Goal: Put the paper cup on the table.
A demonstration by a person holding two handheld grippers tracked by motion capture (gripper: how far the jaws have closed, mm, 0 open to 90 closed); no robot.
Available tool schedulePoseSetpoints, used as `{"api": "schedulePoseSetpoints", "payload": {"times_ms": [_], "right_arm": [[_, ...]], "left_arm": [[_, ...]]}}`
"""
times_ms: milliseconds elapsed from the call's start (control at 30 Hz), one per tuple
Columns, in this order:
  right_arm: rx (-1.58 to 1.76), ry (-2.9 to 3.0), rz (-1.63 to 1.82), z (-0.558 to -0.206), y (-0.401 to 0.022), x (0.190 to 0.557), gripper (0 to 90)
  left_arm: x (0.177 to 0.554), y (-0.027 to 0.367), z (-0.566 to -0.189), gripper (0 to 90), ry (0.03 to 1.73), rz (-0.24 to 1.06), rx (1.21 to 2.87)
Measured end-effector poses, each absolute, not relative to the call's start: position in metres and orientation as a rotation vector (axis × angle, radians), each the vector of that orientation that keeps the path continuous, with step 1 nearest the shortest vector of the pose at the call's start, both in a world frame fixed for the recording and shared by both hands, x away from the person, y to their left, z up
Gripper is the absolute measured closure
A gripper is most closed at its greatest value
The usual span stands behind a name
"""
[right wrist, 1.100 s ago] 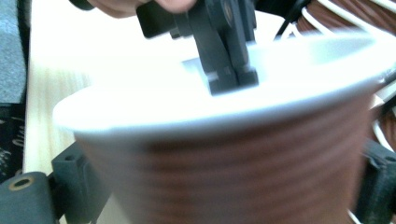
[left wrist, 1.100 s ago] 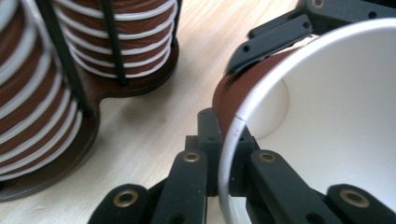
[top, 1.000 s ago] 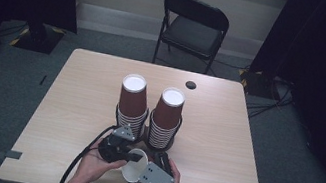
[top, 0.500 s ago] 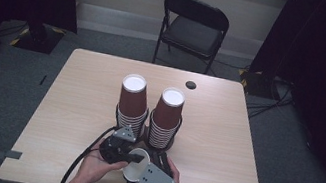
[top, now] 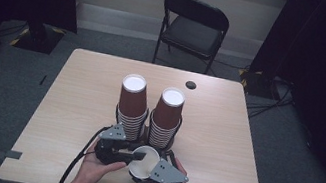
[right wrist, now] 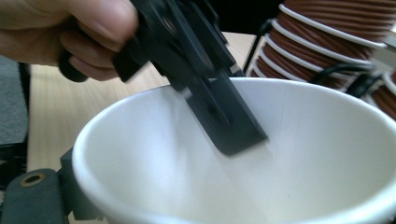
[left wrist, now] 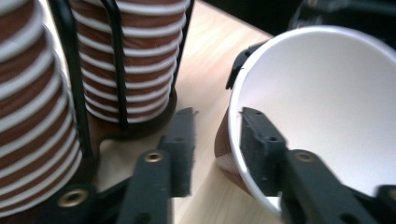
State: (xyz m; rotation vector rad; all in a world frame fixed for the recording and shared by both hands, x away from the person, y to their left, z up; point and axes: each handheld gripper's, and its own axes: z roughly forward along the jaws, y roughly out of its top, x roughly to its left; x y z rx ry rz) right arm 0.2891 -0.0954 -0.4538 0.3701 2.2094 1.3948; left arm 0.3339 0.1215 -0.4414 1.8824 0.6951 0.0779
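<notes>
A brown paper cup (top: pixel 144 167) with a white inside lies tilted just above the table's near edge, mouth toward the camera. My left gripper (top: pixel 138 156) straddles its rim: in the left gripper view one jaw is inside the cup (left wrist: pixel 327 116) and one outside. The left gripper (left wrist: pixel 217 119) has just been opening, and its pads stand off the wall. My right gripper (top: pixel 150 174) holds the cup (right wrist: pixel 327 154) from the other side and has just been closing slightly. Behind stand two tall stacks of brown cups (top: pixel 132 106) (top: pixel 167 117) in black wire holders.
The wooden table (top: pixel 72 106) has bare space left, right and behind the stacks. A small black disc (top: pixel 191 85) lies near its far edge. A black folding chair (top: pixel 194 26) stands beyond the table. Gripper cables trail off the near edge.
The left gripper's jaws have spread apart and let go of the cup's rim. The cup stays tilted in the right gripper. Both hands have hardly moved.
</notes>
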Motion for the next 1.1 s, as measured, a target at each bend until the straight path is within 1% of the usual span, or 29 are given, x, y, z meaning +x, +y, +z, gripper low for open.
{"api": "schedulePoseSetpoints", "payload": {"times_ms": [33,100,167,333,533,600,767,1000,1100], "right_arm": [[0.384,2.21,1.399,-0.454,-0.097,0.29,10.3],[0.403,2.203,1.403,-0.455,-0.099,0.291,10.3],[0.422,2.2,1.416,-0.455,-0.102,0.292,10.4],[0.479,2.183,1.43,-0.457,-0.106,0.295,10.3],[0.536,2.173,1.449,-0.458,-0.112,0.297,10.4],[0.549,2.164,1.451,-0.458,-0.115,0.298,10.4],[0.597,2.144,1.484,-0.459,-0.123,0.299,10.4],[0.688,2.105,1.57,-0.459,-0.135,0.301,10.4],[0.724,2.08,1.6,-0.459,-0.141,0.304,10.4]], "left_arm": [[0.334,0.123,-0.441,57.6,0.705,0.086,1.87],[0.334,0.125,-0.441,48.4,0.742,0.112,1.852],[0.335,0.127,-0.442,41.3,0.753,0.113,1.84],[0.332,0.132,-0.442,34.0,0.759,0.161,1.79],[0.329,0.137,-0.444,20.6,0.809,0.223,1.729],[0.327,0.14,-0.443,20.2,0.823,0.259,1.719],[0.326,0.148,-0.446,15.9,0.86,0.296,1.697],[0.324,0.157,-0.458,15.6,0.907,0.347,1.71],[0.322,0.161,-0.464,15.6,0.898,0.365,1.697]]}}
